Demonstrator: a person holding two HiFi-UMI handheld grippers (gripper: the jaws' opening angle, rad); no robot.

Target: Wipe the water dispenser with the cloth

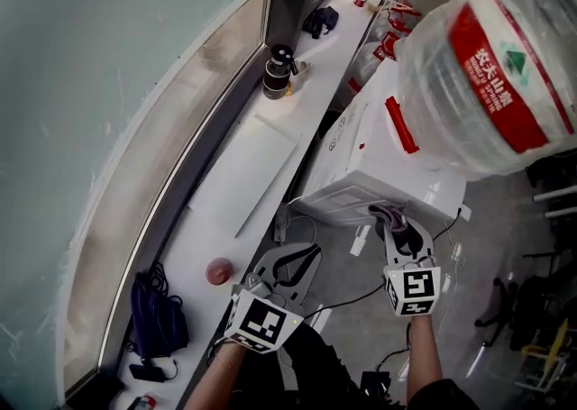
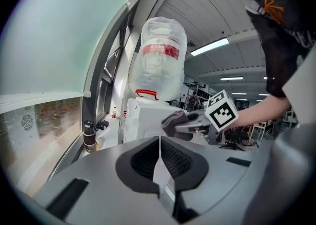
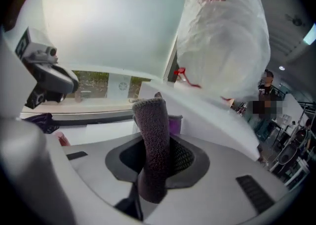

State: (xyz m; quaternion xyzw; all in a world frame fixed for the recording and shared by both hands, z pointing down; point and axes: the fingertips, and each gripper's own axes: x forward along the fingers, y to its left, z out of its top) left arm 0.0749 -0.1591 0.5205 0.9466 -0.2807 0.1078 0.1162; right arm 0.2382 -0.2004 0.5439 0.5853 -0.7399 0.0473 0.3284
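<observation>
cloth (image 3: 152,130) in right tool (image 3: 157,160) (near dispenser (image 1: 379,160))

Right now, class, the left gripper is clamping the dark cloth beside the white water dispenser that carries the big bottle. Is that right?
Not the left one. The right gripper is shut on the cloth beside the water dispenser that carries the bottle; the right gripper view shows the cloth between its jaws. The left gripper is shut with nothing in it.
</observation>
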